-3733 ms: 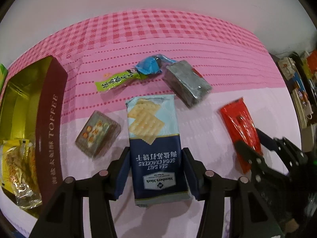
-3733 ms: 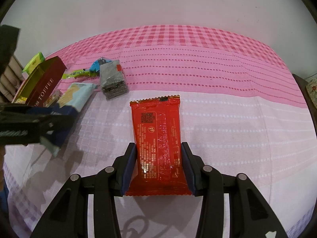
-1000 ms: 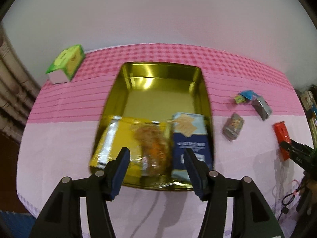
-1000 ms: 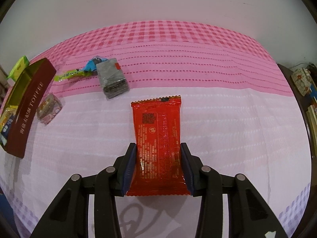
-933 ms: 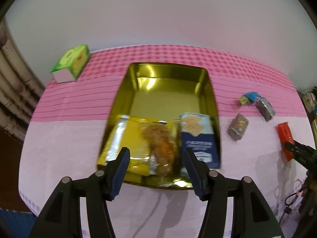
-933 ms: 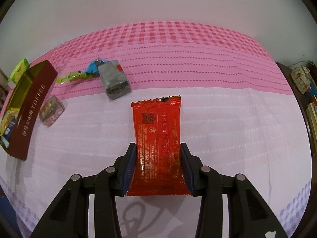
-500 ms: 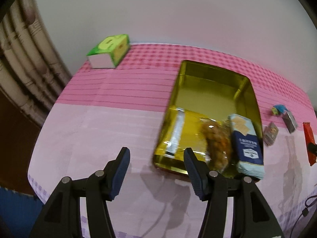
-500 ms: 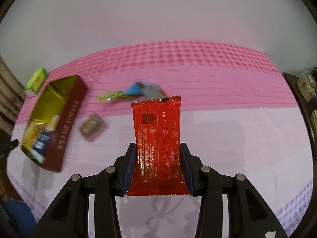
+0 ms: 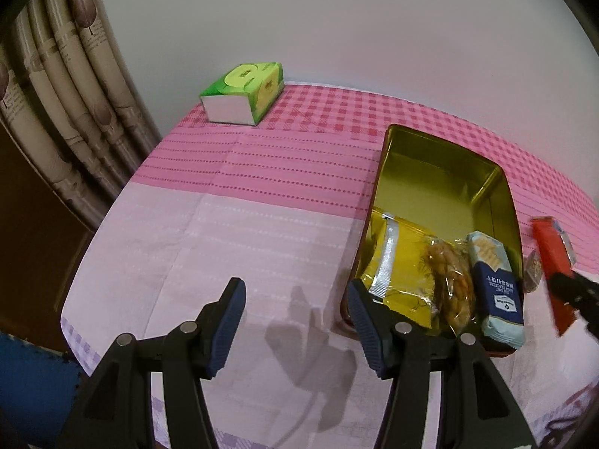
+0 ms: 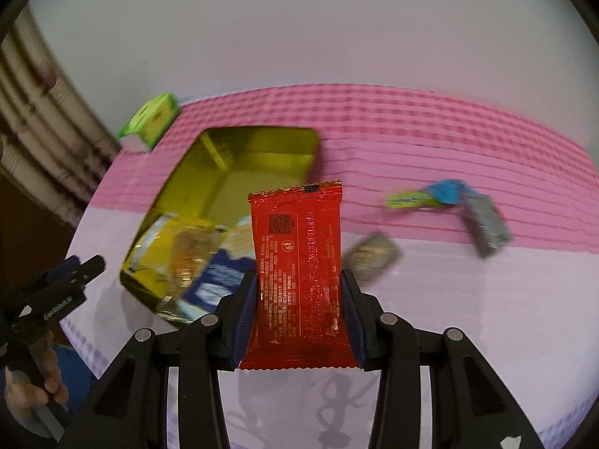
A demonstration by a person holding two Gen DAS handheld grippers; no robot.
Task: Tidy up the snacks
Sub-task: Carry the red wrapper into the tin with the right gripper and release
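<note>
Right wrist view: right gripper (image 10: pixel 297 295), fingers clamped on a red snack packet (image 10: pixel 297 262) at frame centre, held above the worktop (image 10: pixel 468 318). Gold tin (image 10: pixel 258 149), upper left, contains a cracker pack (image 10: pixel 217 277). Left wrist view: left gripper (image 9: pixel 295 310), fingers spread with nothing between them, lower centre; green box (image 9: pixel 243 91), upper left.

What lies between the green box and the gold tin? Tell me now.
Nothing: in the left wrist view the stretch between the green box and the gold tin is bare pink tablecloth. The blurred right wrist view shows the same.
</note>
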